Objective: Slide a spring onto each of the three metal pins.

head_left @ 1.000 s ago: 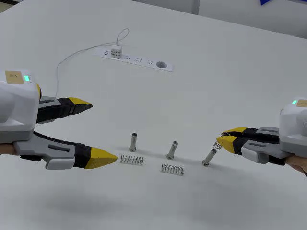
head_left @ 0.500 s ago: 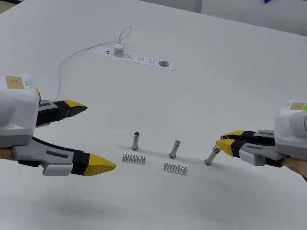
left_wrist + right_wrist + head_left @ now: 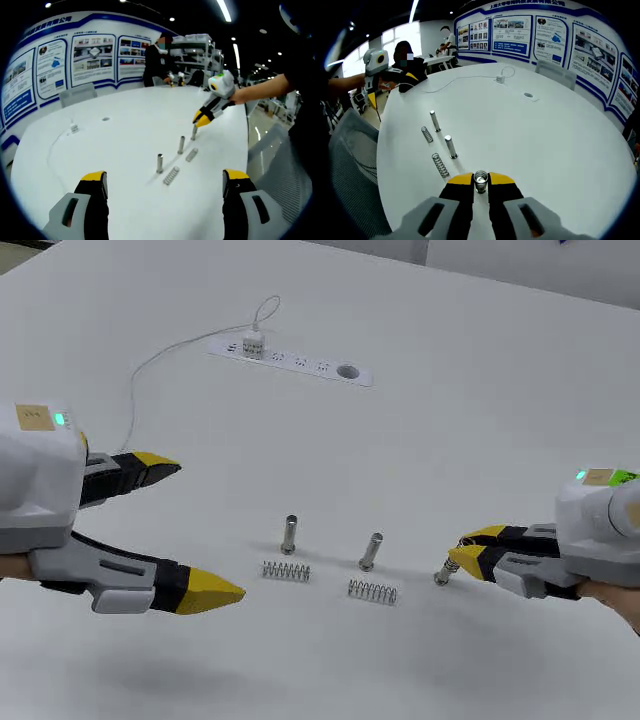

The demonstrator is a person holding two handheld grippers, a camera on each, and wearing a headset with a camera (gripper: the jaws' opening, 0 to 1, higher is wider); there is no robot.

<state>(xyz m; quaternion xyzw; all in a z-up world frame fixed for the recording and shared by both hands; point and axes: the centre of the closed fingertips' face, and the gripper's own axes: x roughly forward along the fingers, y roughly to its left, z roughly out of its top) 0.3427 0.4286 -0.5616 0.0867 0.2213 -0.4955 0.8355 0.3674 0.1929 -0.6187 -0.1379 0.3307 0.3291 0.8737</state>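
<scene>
We look down on a white counter [image 3: 450,410] with 3 short, shiny metal pins in a row. The left pin [image 3: 290,534] and the middle pin [image 3: 371,551] stand upright and bare. 2 small silver coil springs lie on their sides just in front of them, the first spring [image 3: 286,570] by the left pin and the second spring [image 3: 372,591] by the middle pin.

The right pin [image 3: 441,576] meets the yellow tips of the right gripper [image 3: 468,552]. Its jaws are clamped on the third spring [image 3: 480,180], which the right gripper view shows end-on as a bright ring between the tips. We cannot tell how far this spring sits over the pin.

The left gripper [image 3: 195,528] hovers to the left of the pins, apart from them, jaws wide apart and holding nothing.

At the far side lies a white power strip [image 3: 290,360], with a thin white cable [image 3: 150,365] curving away from it.
</scene>
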